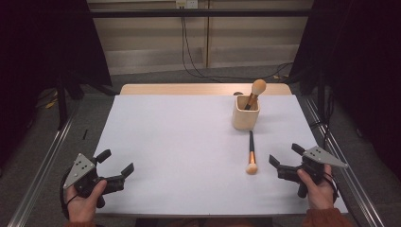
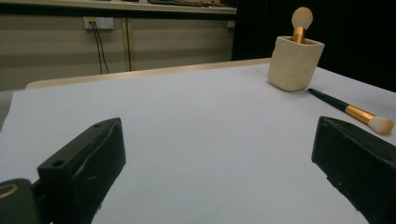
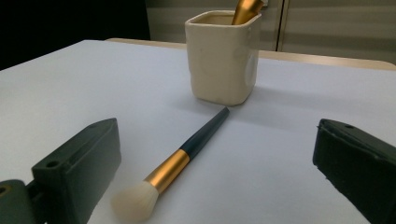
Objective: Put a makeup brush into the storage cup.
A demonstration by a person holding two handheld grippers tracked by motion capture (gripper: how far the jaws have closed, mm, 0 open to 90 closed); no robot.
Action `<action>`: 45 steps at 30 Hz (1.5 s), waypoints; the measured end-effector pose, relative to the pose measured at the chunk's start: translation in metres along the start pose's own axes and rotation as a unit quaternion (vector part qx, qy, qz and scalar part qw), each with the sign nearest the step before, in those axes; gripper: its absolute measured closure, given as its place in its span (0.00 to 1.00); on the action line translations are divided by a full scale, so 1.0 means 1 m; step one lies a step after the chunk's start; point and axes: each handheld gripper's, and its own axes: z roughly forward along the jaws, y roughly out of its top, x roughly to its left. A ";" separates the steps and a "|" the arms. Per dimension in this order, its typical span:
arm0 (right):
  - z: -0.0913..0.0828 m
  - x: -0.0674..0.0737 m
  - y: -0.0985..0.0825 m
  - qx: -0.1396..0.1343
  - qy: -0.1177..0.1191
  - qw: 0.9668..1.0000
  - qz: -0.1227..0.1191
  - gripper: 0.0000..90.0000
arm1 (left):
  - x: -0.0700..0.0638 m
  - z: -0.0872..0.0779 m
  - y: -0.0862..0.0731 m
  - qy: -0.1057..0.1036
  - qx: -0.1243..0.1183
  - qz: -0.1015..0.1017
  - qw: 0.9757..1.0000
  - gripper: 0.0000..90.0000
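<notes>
Nearest you, your left gripper (image 1: 115, 166) and right gripper (image 1: 283, 159) rest at the front corners of the white table (image 1: 179, 142), each with its jaws spread wide and nothing held or touched. The loose makeup brush (image 1: 251, 152) lies flat just ahead of your right gripper, bristle head toward you and dark handle tip pointing at the cup, so it appears the next item due for pickup. Farther back, the cream square cup (image 1: 246, 112) stands upright with a second brush (image 1: 255, 93) leaning in it, bristles up.
</notes>
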 end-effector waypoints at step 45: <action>0.028 0.000 0.015 -0.004 0.033 0.999 0.040 0.01 | 0.002 -0.004 0.001 0.022 -0.004 0.006 1.000 0.04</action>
